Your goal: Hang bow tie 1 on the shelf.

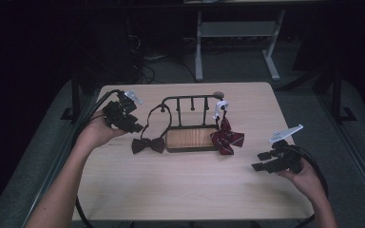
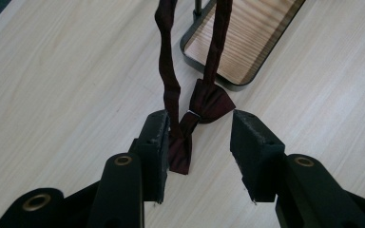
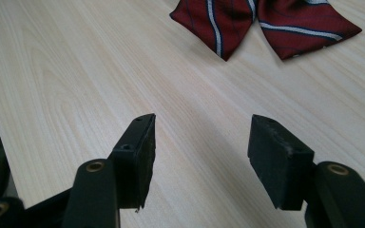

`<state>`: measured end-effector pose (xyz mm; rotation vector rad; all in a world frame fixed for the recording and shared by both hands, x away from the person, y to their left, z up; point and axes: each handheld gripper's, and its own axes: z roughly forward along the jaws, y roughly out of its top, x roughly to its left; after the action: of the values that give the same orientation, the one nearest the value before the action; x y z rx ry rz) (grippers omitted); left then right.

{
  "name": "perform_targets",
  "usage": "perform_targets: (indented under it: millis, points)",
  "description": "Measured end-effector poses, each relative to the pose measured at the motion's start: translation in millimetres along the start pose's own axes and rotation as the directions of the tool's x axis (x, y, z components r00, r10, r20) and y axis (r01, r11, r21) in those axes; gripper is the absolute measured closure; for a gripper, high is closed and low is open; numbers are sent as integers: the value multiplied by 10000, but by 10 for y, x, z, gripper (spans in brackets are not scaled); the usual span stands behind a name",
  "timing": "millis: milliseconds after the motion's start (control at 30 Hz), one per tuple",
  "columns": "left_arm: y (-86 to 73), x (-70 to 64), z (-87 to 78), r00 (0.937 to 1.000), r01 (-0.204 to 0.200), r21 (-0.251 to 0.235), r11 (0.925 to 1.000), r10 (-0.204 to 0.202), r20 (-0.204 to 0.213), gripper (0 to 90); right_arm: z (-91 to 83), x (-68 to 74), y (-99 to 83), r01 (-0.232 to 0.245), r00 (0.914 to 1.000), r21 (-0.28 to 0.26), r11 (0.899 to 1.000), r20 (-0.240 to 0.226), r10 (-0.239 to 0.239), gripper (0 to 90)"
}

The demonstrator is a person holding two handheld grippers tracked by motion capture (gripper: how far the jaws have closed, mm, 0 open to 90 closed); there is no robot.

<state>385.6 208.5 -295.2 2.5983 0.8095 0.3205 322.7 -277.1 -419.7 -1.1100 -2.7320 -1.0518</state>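
Left gripper [image 2: 197, 130]: jaws wide apart, holding nothing, just above the dark bow tie [image 2: 204, 107]. The tie lies on the table [image 1: 180, 185]; its strap probably loops over the rack [image 1: 190, 102]. Right gripper [image 3: 199, 137]: jaws wide apart, empty, near the striped bow tie [image 3: 266, 23].

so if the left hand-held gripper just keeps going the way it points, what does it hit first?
Probably the dark maroon bow tie: it lies on the table straight ahead between the open jaws of the left hand-held gripper, its strap beside one jaw. The wooden-based rack sits beyond. Depth is uncertain.
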Motion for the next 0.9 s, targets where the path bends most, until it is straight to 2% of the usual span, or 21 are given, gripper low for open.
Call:
perform_targets:
  millis: [433, 667, 900]
  points:
    - [-136, -89, 50, 10000, -45, -11, 10000, 45, 28, 534, 0, -3, -6, 12, 10000, -6, 10000, 24, -12, 423]
    - [-259, -122, 103, 9999, -91, -4, 10000, 91, 47, 524, 7, 1, -8, 29, 10000, 33, 10000, 51, -29, 423]
    - [-393, -154, 166, 9999, 38, -3, 10000, -38, 129, 508, 18, 4, -12, 28, 10000, 61, 10000, 42, -28, 424]
